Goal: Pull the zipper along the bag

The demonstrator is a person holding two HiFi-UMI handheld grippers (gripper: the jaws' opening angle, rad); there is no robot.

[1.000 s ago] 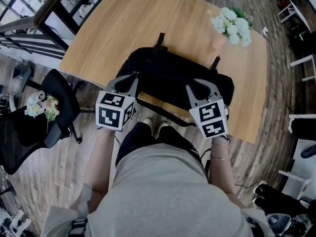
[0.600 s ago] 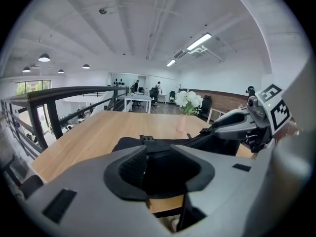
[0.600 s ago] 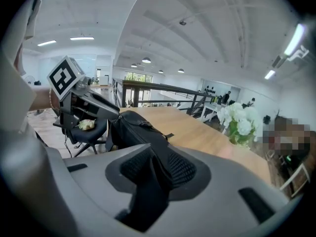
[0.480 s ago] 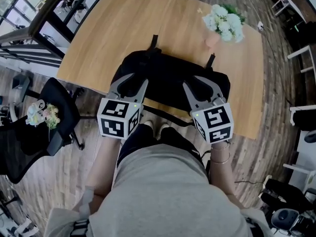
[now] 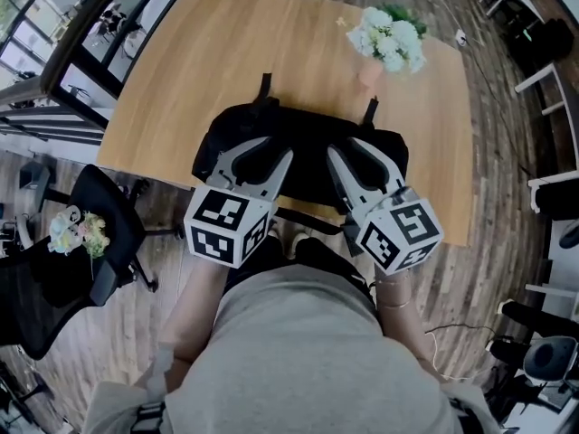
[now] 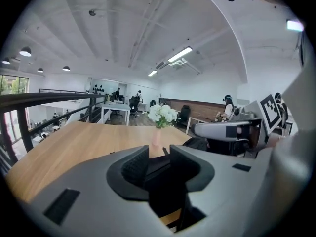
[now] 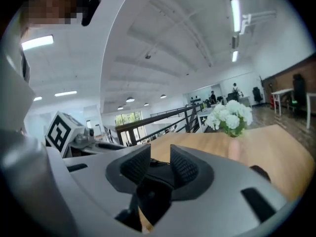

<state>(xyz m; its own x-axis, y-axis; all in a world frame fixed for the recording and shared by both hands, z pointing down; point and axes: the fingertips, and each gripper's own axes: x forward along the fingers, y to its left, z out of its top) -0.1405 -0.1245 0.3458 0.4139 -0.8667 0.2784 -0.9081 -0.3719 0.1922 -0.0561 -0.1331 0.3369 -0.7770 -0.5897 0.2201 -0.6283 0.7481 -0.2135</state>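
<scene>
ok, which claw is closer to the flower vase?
Right. The right claw hangs over the black bag at its right end, just short of the flower vase; the left claw is over its left end, farther off. Both have just been opening, gripping nothing.

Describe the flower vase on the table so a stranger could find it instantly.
Find the large wooden table. Beyond the black bag, toward the far right corner, stands a small pink vase of white flowers. Nothing else on the table stands upright.
</scene>
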